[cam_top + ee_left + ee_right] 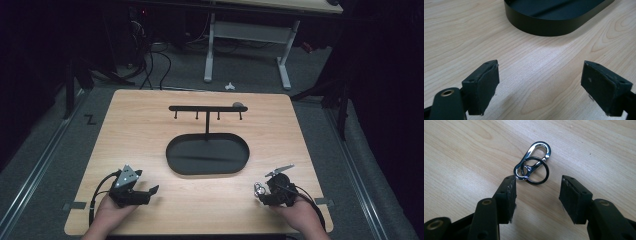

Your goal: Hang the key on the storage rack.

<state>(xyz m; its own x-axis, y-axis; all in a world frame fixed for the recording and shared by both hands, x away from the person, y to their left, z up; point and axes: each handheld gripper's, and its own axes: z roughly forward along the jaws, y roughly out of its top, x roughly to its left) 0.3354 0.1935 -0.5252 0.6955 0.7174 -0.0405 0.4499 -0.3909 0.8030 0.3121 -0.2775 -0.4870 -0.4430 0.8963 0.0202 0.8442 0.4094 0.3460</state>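
Observation:
A shiny metal carabiner clip with a dark key ring (534,165) lies flat on the wooden table (150,130), just ahead of my right gripper (537,191), whose jaws stand open on either side of it; the left fingertip nearly touches the clip. In the high view the clip (259,188) glints at the tip of the right gripper (267,192). My left gripper (150,192) rests at the front left, open and empty, and its own view shows the left gripper (539,82) over bare wood. A black stand with a hook rail (207,108) rises from an oval black tray (207,154).
The oval tray's wall (544,23) lies a short way ahead of the left gripper. A small grey object (238,105) sits at the right end of the hook rail. Beyond the table are a desk frame (247,45) and cables (150,60) on the floor.

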